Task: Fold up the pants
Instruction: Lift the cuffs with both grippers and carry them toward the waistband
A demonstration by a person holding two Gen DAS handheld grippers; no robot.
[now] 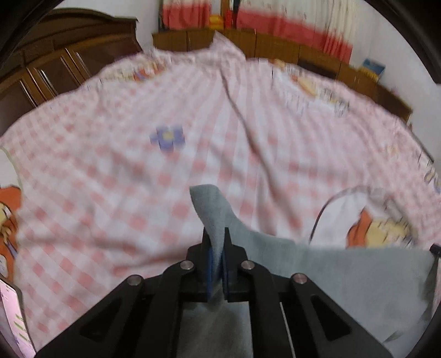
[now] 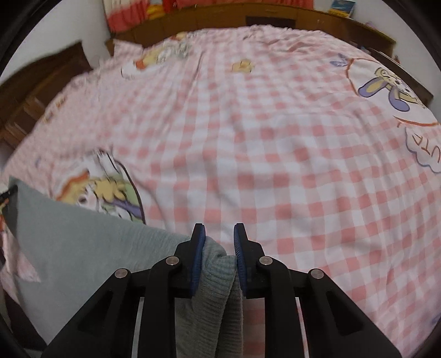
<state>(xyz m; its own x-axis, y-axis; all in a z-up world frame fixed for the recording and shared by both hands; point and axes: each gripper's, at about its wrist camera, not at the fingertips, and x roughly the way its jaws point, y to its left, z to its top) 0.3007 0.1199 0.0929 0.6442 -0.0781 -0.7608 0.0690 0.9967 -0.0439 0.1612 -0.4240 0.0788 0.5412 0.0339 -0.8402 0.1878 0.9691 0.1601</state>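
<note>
The grey pants (image 1: 344, 278) lie at the near edge of a bed with a pink checked sheet (image 1: 110, 165). My left gripper (image 1: 217, 234) is shut on a thin edge of the grey cloth, and a corner of it sticks up beyond the fingertips. In the right wrist view my right gripper (image 2: 219, 230) is shut on a thick ribbed bunch of the same pants (image 2: 217, 278), pinched low between the blue pads. The cloth stretches away to the left from it, lifted off the sheet. The left wrist view is blurred.
The sheet (image 2: 275, 137) carries cartoon prints and a long crease down the middle. A wooden headboard (image 2: 275, 13) runs along the far side. A dark wooden wardrobe (image 1: 55, 63) stands at the left. A phone screen (image 1: 13, 325) shows at the bottom left.
</note>
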